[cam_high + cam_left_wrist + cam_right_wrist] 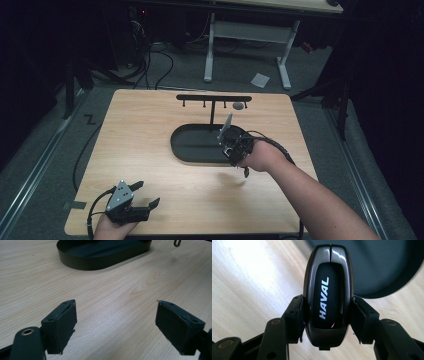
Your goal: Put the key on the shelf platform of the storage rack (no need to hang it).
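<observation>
- The right gripper [231, 140] is holding a car key fob [328, 297] — its two black jaws are squeezing the fob's sides, one on each side.
- In the right gripper view the fob is pointing up and away from the jaws, w/ the word "HAVAL" in white on its dark face and a shiny grey rim around it.
- In the high view the fob [226, 128] is showing as a thin grey sliver sticking up from the gripper, over the right end of the black tray [192, 145].
- The tray is sitting near the middle of the table [150, 125], an oval w/ a low wall; nothing is showing on the bare part of its floor.
- A black rack w/ little hooks [214, 98] is standing just behind the tray, near the far edge; a small grey thing [238, 105] is hanging under its right end.
- The left gripper [145, 195] is resting near the front-left corner, well apart from the tray, jaws wide open and holding nothing.
- The left gripper view is showing bare wood btwn its jaws — lots of open room up to the tray wall [100, 261].
- Wide bare wood is lying left of the tray and in front of it; the right hand [260, 156] is nearer the table's right edge.
</observation>
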Tool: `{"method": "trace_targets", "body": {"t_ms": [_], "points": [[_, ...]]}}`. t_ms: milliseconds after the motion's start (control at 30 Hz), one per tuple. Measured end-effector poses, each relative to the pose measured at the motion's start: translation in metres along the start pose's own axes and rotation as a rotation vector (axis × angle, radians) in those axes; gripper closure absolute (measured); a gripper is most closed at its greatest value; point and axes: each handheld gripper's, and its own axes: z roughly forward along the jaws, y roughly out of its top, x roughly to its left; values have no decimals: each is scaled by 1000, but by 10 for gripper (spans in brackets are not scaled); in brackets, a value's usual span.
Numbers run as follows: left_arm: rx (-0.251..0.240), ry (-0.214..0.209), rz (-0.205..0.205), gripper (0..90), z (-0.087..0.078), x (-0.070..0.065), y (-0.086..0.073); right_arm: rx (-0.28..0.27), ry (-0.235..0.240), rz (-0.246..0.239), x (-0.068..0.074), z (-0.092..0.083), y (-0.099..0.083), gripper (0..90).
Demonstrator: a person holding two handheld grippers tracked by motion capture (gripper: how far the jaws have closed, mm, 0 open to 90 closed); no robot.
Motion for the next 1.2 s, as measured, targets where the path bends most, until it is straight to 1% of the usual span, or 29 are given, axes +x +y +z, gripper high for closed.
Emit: {"method": "trace_targets", "body": {"t_ms": [33, 67, 100, 167, 200, 233, 333, 367, 400, 467, 533, 600, 733, 767, 967, 1033, 1067, 1100, 1200], "points": [[-1, 1, -1, 180, 0, 0, 0, 0, 0, 0, 0, 0, 0, 489], [-4, 2, -2, 181, 0, 0, 0, -9, -3, 8, -3, -4, 2, 489], [-5, 2, -2, 181, 0, 1, 0, -14, -10, 26, -7, -11, 6, 489], [-4, 1, -3, 180, -1, 1, 0, -19, -18, 22, -9, -13, 7, 489], [-7, 1, -5, 180, 0, 0, 0, -24, -27, 26, -14, -19, 10, 489], [0, 0, 0, 180, -1, 0, 0, -26, -30, 28, -16, -20, 11, 489], [-4, 1, -1, 180, -1, 0, 0, -34, -30, 41, -23, -24, 14, 489], [-4, 1, -1, 181, -1, 0, 0, -34, -30, 41, -23, -24, 14, 489], [-5, 0, -2, 180, -1, 1, 0, -36, -35, 45, -27, -26, 17, 489], [-3, 0, -1, 181, 0, 1, 0, -36, -32, 47, -28, -27, 18, 489], [-4, 1, -2, 181, -1, 1, 0, -44, -36, 43, -33, -27, 21, 489], [-3, 1, -2, 181, -1, 1, 0, -49, -35, 50, -35, -26, 24, 489], [-1, 1, -3, 181, 0, 1, -1, -51, -35, 33, -36, -23, 27, 489], [-1, 2, -1, 181, 0, 1, -1, -54, -38, 18, -37, -21, 30, 489], [-1, 3, -1, 181, 0, 1, -1, -50, -51, 12, -38, -15, 37, 489], [-2, 4, -2, 181, -1, 1, -1, -44, -59, 12, -40, -10, 41, 489], [-2, 4, -2, 181, -1, 1, -1, -44, -59, 12, -40, -10, 41, 489], [-1, 3, -2, 181, -1, 1, -1, -41, -73, 8, -41, -6, 43, 489], [6, 0, -2, 181, -1, 2, -1, -44, -69, 0, -43, -1, 46, 489]]}}
